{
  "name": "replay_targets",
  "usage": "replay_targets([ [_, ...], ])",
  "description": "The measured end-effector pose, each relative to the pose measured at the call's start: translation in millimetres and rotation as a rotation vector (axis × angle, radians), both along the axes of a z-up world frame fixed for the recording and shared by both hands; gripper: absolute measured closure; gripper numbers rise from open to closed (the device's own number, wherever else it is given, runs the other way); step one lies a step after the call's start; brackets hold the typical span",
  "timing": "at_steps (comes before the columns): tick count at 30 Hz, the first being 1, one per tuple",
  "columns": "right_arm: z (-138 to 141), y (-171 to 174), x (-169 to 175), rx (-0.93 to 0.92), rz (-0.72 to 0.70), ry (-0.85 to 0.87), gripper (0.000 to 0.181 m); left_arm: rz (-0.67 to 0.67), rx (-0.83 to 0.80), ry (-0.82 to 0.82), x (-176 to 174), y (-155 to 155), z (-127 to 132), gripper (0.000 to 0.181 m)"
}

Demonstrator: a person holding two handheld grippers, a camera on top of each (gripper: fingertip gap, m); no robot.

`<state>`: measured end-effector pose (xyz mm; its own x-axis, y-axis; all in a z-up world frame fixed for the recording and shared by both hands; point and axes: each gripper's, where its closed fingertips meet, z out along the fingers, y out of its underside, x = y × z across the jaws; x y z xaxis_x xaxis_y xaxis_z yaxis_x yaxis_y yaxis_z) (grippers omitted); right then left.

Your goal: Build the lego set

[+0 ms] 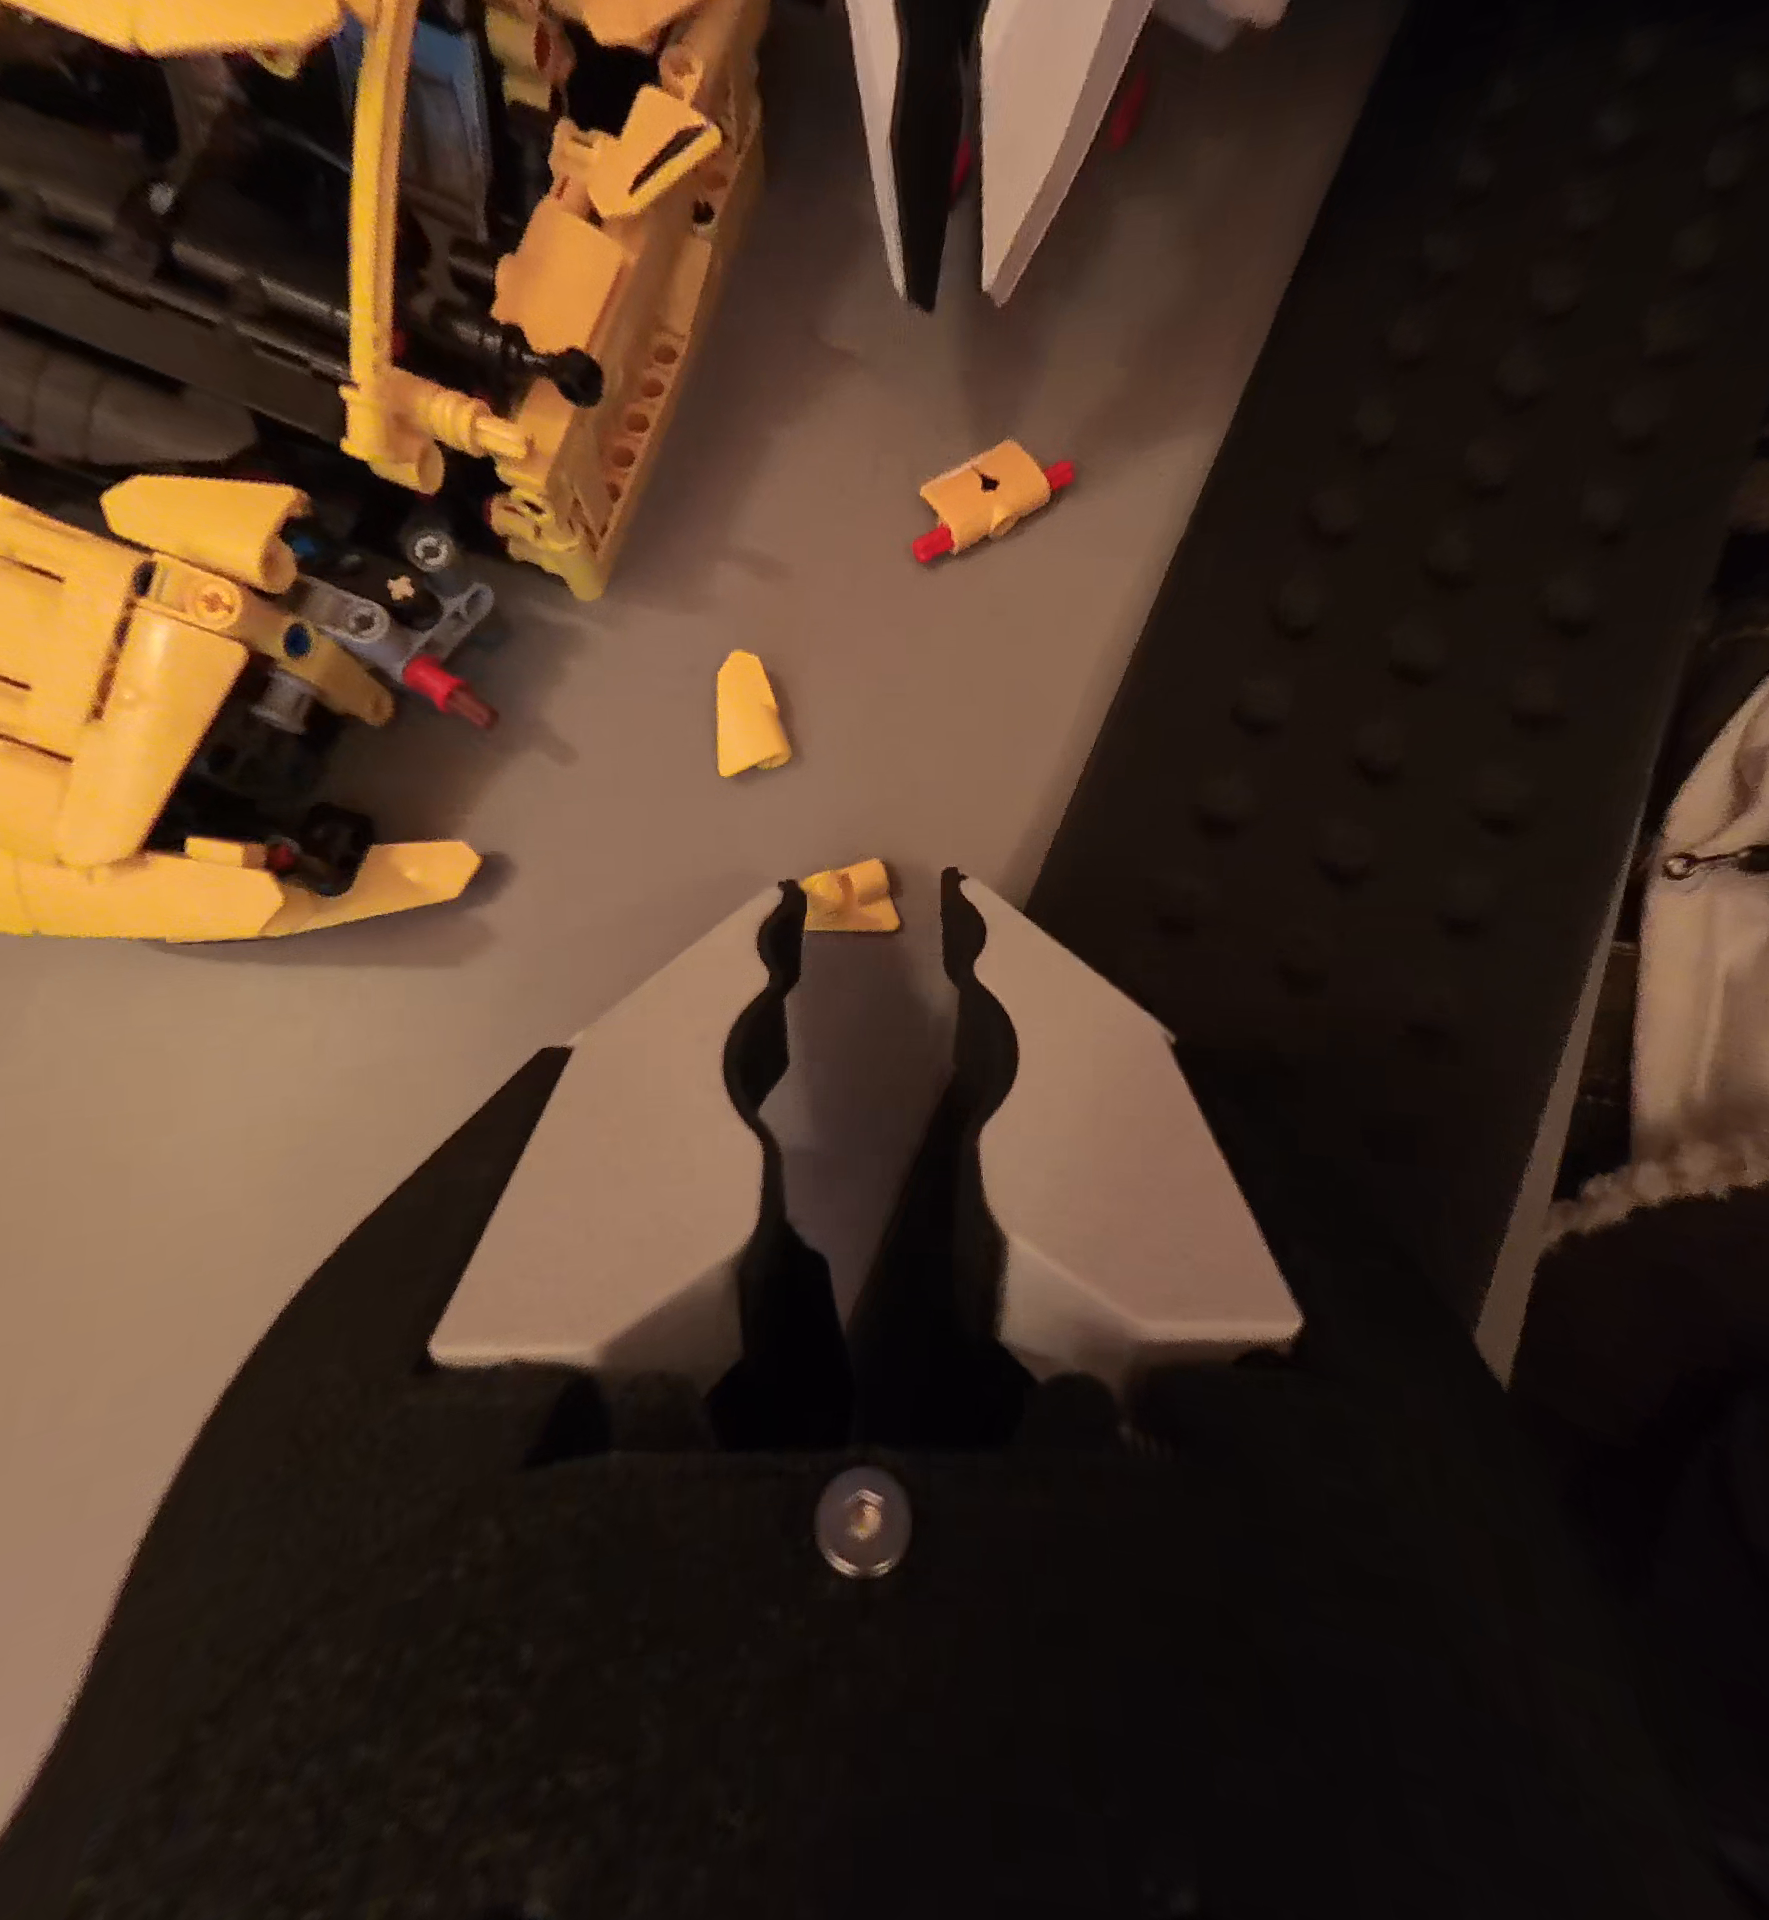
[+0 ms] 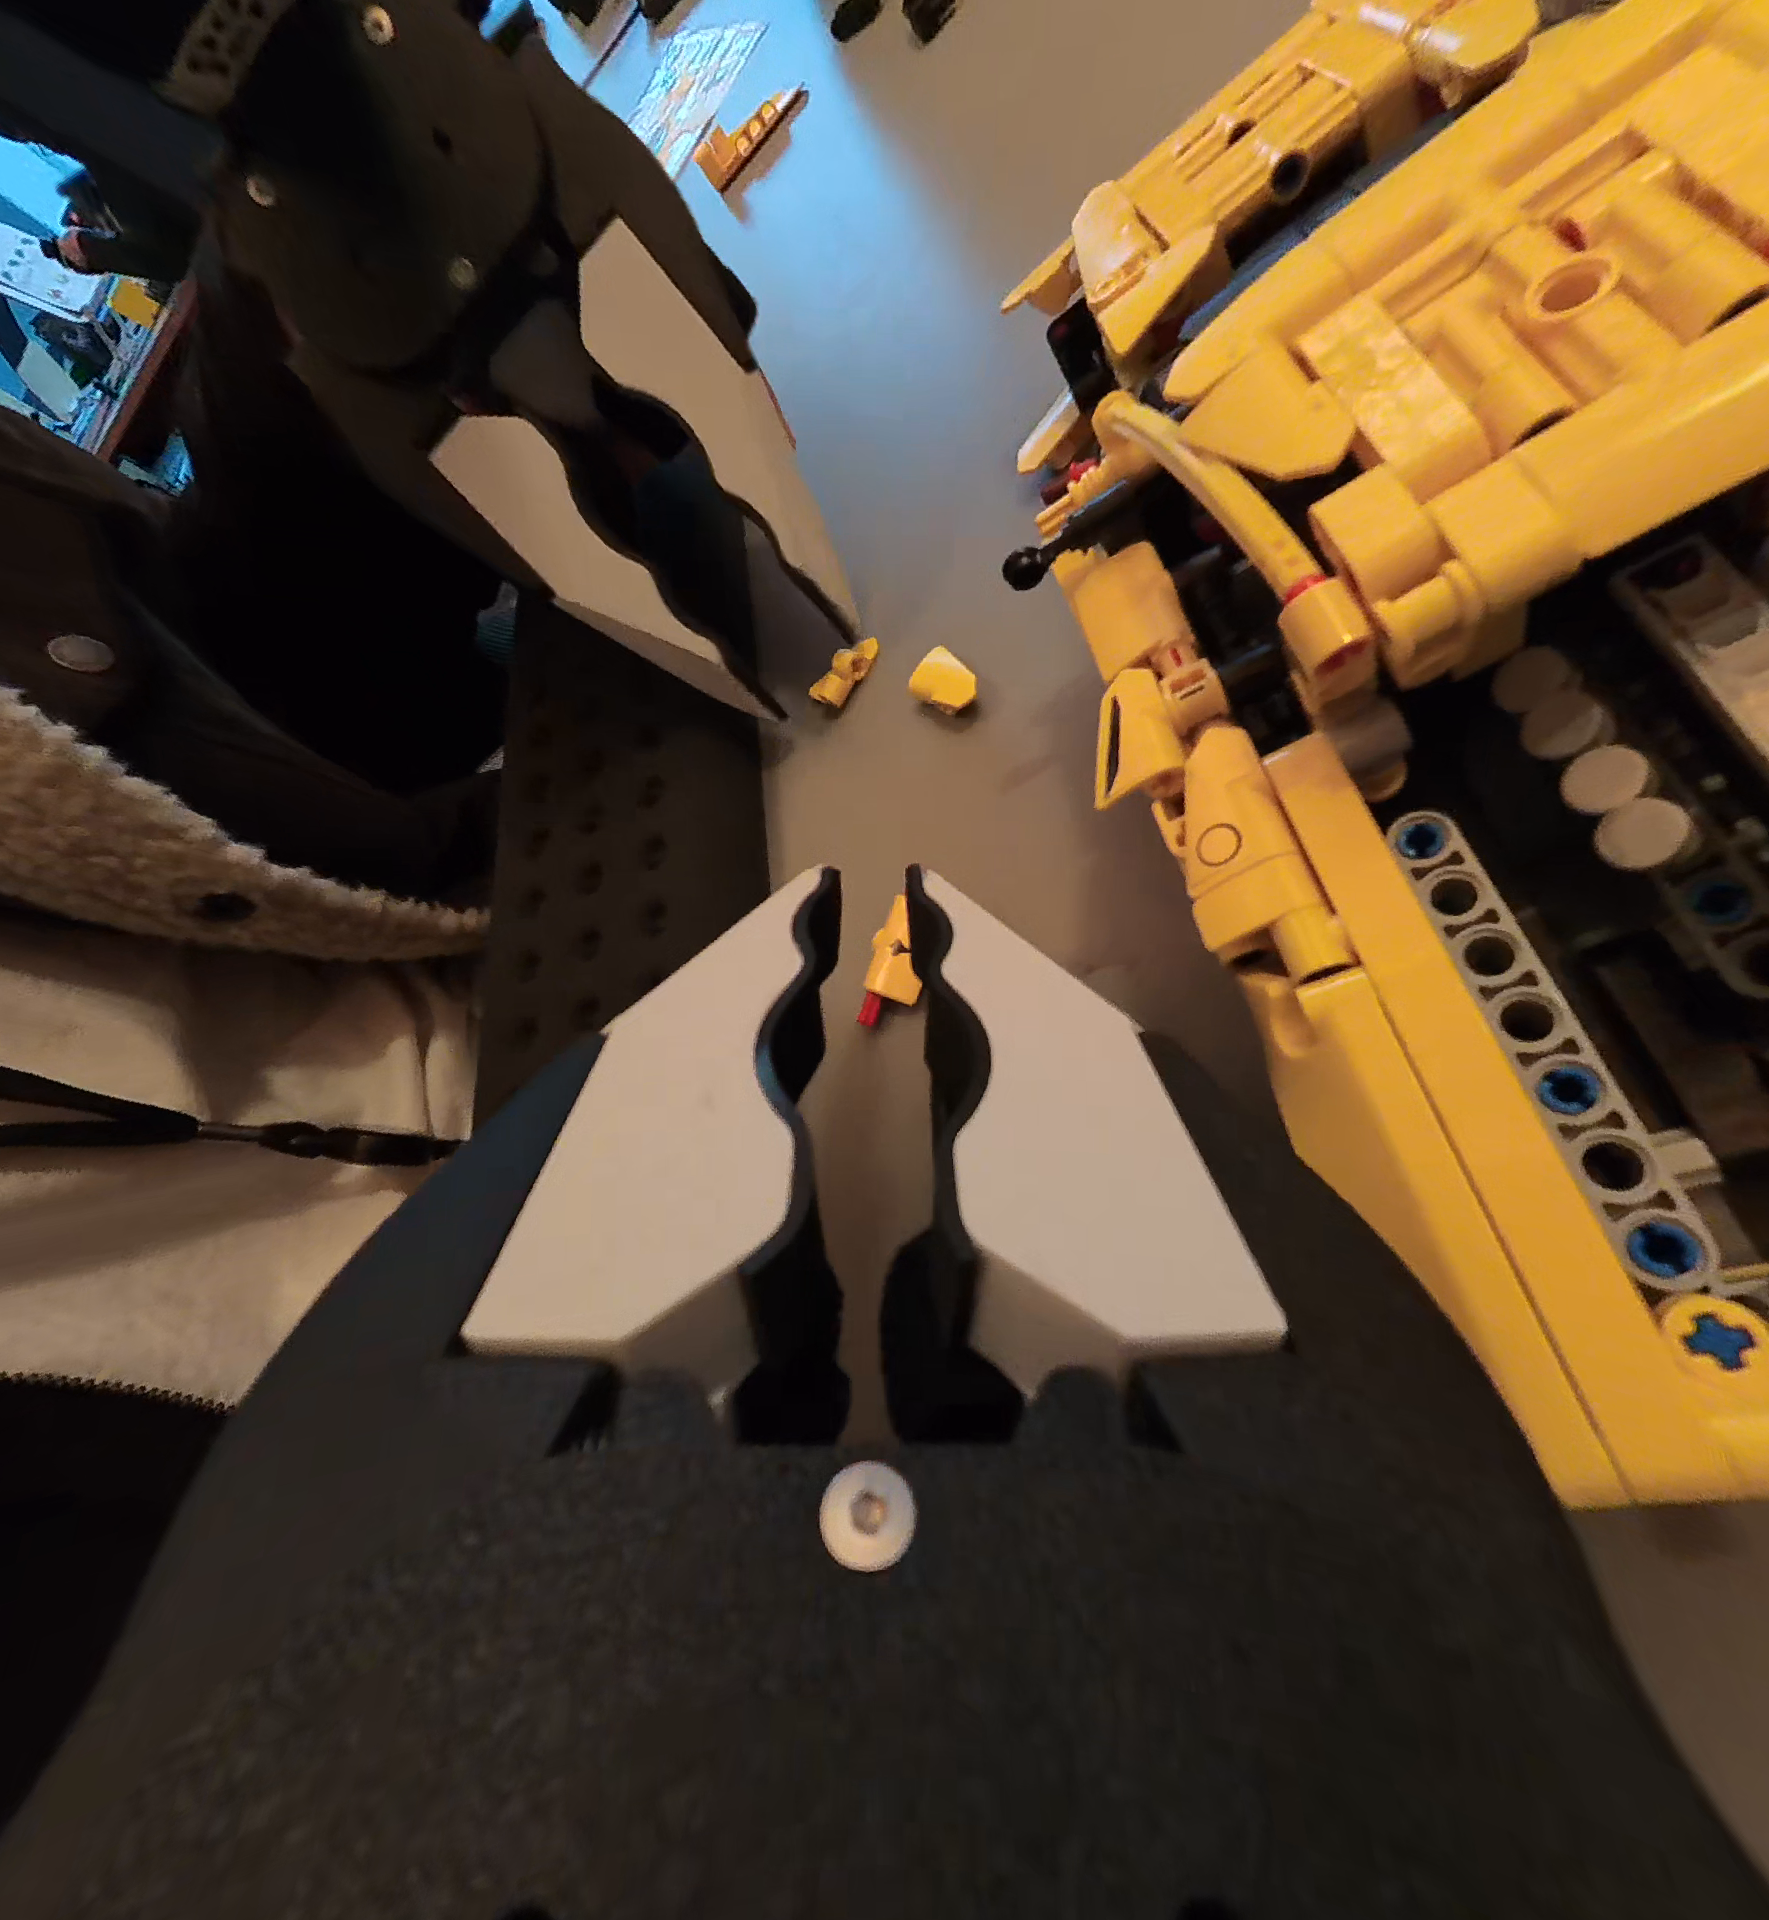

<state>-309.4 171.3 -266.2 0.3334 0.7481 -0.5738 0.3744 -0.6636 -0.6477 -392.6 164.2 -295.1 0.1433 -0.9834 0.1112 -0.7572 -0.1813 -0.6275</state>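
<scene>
A large yellow Lego car model [image 1: 184, 644] fills the left of the left wrist view and the right of the right wrist view [image 2: 1482, 520]. My left gripper [image 1: 869, 891] is open, low over the grey table. A small yellow connector piece [image 1: 852, 896] lies between its tips, close to the left finger. A yellow curved piece [image 1: 752, 717] lies just beyond. My right gripper [image 2: 872, 883] is open with a narrow gap. A yellow piece with a red axle [image 2: 892, 961] lies on the table, seen between its fingers; it also shows in the left wrist view [image 1: 994, 501].
A dark studded mat [image 1: 1431, 623] runs along the table edge beside both grippers. A person's cream fleece jacket [image 2: 132, 987] is beyond it. The right gripper's white fingers [image 1: 1015, 156] hang at the top of the left wrist view. A booklet [image 2: 698, 88] lies far off. One gripper's finger ends stand about 10 cm off the other's.
</scene>
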Motion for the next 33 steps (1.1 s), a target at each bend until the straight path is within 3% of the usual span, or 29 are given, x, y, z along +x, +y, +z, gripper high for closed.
replay_targets([
  [15, 4, 0, -3, 0.036, 0.002, 0.015, 0.169, 0.021, 0.061, -0.025, 5, 10, 4, 0.167],
  [17, 15, 4, -7, 0.122, -0.002, 0.056, 0.163, 0.081, 0.066, -0.14, 14, 20, 22, 0.167],
  [20, 43, 10, -19, 0.356, -0.01, 0.155, 0.151, 0.168, 0.09, -0.464, 32, 33, 72, 0.167],
  [23, 73, 6, -33, 0.533, -0.018, 0.279, 0.15, 0.218, 0.193, -0.74, 36, 39, 115, 0.167],
  [25, 86, 6, -38, 0.456, -0.061, 0.373, 0.149, 0.2, 0.272, -0.814, 37, 36, 126, 0.167],
  [28, 92, 7, -40, 0.312, -0.086, 0.443, 0.132, 0.163, 0.423, -0.91, 35, 29, 146, 0.167],
  [33, 108, 3, -40, 0.224, -0.085, 0.555, 0.141, 0.088, 0.533, -0.916, 41, 19, 148, 0.167],
])
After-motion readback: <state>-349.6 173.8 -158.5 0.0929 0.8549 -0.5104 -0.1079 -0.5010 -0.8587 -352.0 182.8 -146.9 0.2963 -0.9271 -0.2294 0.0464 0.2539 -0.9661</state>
